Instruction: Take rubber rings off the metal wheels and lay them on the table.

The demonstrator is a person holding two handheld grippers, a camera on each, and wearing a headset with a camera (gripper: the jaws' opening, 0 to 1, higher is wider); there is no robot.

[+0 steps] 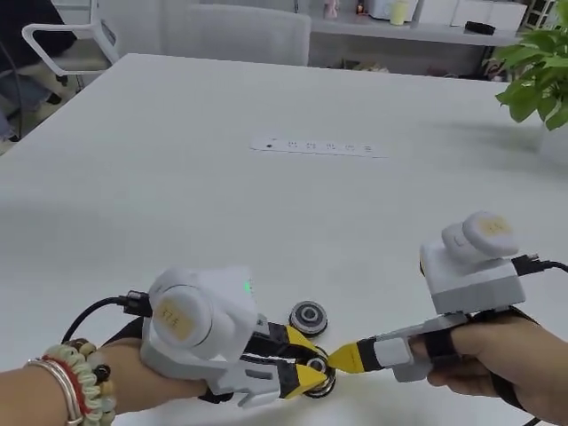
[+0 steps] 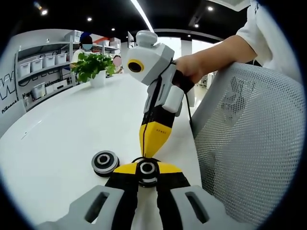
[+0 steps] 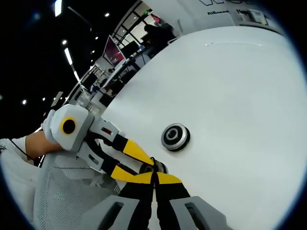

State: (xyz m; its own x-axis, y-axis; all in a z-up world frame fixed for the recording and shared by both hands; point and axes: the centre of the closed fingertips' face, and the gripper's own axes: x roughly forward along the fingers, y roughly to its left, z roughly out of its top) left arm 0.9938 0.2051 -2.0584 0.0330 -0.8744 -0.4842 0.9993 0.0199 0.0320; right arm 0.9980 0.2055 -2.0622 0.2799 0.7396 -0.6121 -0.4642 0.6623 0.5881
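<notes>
The right gripper has its jaws pressed together, and they seem to nip the edge of the rubber ring. The bite is too small to show how deep it goes. The step in hand looks like peeling that ring off. Doing it well calls for a slow pull straight away from the wheel's face, so the rubber rolls over the rim instead of slipping out of the tips. The other tool has to hold the wheel against twisting.

The left gripper is closed down to the width of the metal wheel and clamps it by its sides. The two tools meet tip to tip there, low at the near edge of the table. I cannot tell whether the wheel rests on the surface.

Just beyond them a second wheel lies flat, apart from both tools, with its dark outer band in place. There is bare tabletop to the right of it where a freed ring could be laid. Farther off, a power strip sits in the middle of the table, and a plant stands at the far right.
</notes>
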